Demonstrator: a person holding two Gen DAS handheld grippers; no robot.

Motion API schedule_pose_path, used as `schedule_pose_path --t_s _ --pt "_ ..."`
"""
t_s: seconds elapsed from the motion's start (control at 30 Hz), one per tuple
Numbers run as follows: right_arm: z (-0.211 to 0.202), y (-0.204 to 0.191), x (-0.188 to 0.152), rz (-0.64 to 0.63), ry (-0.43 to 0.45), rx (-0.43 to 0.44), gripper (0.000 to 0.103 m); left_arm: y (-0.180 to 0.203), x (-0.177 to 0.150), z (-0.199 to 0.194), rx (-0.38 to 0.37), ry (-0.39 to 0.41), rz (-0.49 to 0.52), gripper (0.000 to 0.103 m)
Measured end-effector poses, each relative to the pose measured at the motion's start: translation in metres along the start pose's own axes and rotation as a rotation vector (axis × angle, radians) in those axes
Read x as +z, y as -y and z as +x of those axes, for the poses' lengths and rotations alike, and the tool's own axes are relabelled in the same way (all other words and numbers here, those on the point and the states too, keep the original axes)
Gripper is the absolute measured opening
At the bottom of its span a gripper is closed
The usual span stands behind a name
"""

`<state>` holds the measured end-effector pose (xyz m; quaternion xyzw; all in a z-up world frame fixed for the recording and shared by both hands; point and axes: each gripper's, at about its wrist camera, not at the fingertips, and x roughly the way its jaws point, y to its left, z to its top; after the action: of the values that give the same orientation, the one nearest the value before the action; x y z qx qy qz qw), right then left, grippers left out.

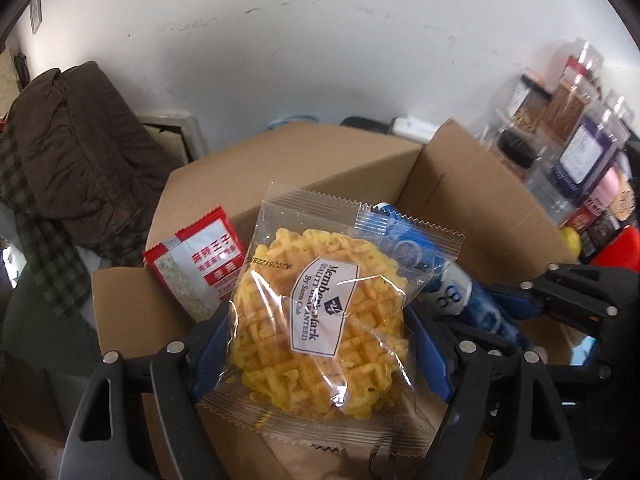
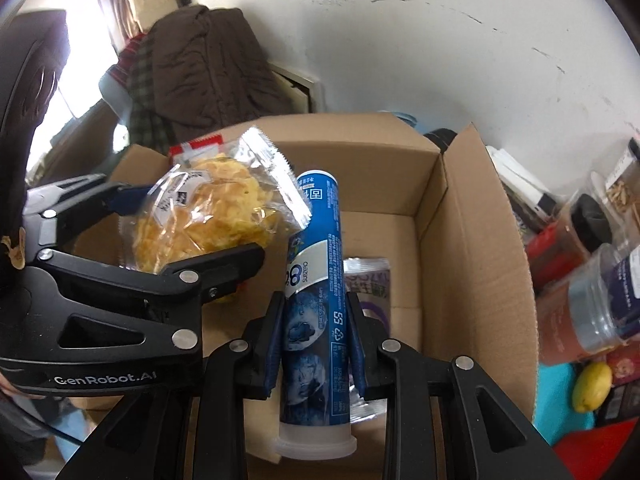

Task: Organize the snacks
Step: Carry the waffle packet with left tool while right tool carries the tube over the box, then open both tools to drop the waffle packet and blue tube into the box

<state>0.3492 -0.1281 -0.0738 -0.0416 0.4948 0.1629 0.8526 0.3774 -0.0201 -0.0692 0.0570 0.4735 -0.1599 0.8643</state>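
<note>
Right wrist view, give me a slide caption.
Right hand-held gripper clamps a blue tube above an open cardboard box, beside a wrapped waffle.

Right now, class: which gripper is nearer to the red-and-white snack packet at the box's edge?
Left. The left gripper, holding the waffle packet, sits just beside the red-and-white packet. The right gripper, clamping the blue tube, is beyond the waffle, farther off.

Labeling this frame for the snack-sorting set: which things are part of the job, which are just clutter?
Job:
- waffle pack, clamped in left gripper
- blue tube, clamped in right gripper
- cardboard box
- red-white packet
- purple packet in the box

Clutter:
- brown jacket
- clear jars
- lemon
</note>
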Motion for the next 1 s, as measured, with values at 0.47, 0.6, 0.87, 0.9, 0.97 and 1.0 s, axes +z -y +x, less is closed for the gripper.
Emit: schedule_pose_path --t_s 0.47,0.6,0.87,0.9,0.97,1.0 --pt "-0.012 0.004 -0.001 0.008 -0.038 -0.110 0.047 0.006 -0.003 -0.020 0.157 0.031 0.054 0.084" --pt "-0.025 0.000 -0.004 0.008 -0.016 -0.128 0.053 0.010 -0.002 -0.036 0.167 0.064 0.061 0.087" --pt "-0.068 -0.010 -0.005 -0.005 0.059 -0.164 0.053 0.009 0.000 -0.080 0.145 0.134 0.038 0.087" --pt "-0.073 -0.013 -0.004 -0.006 0.070 -0.166 0.053 0.009 -0.001 -0.086 0.142 0.144 0.036 0.087" --pt "-0.085 -0.018 -0.002 -0.008 0.097 -0.169 0.053 0.010 -0.001 -0.101 0.136 0.173 0.033 0.087" --pt "-0.093 -0.021 -0.002 -0.009 0.110 -0.168 0.053 0.010 -0.002 -0.109 0.135 0.185 0.034 0.087"
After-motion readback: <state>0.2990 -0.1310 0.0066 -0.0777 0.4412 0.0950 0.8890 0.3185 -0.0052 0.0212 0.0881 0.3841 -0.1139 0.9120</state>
